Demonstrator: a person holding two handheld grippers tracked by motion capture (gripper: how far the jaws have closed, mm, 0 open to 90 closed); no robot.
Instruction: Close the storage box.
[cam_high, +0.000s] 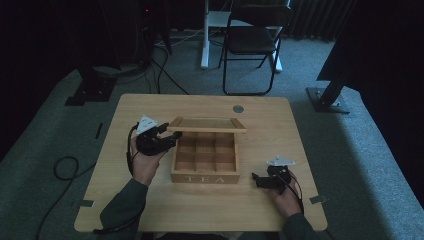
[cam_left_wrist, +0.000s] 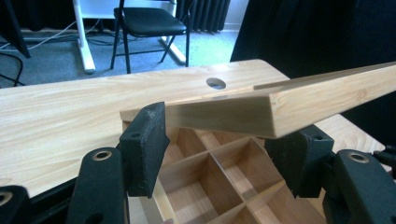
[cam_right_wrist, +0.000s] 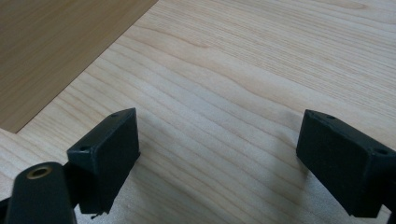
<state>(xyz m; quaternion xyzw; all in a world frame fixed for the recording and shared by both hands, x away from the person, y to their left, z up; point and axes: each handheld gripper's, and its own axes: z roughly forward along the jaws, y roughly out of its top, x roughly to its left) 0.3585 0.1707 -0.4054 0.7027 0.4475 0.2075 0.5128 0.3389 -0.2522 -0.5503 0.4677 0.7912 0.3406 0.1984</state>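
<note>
tea box (cam_high: 205, 159) on wooden table (cam_high: 150, 205)

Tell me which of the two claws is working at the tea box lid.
The left claw: its jaws sit open around the corner of the raised lid of the tea box. The right claw rests open over bare table, apart from the box.

Left claw (cam_high: 164, 136) raised, jaws spread wide; right claw (cam_high: 256, 179) low, jaws wide apart.
</note>
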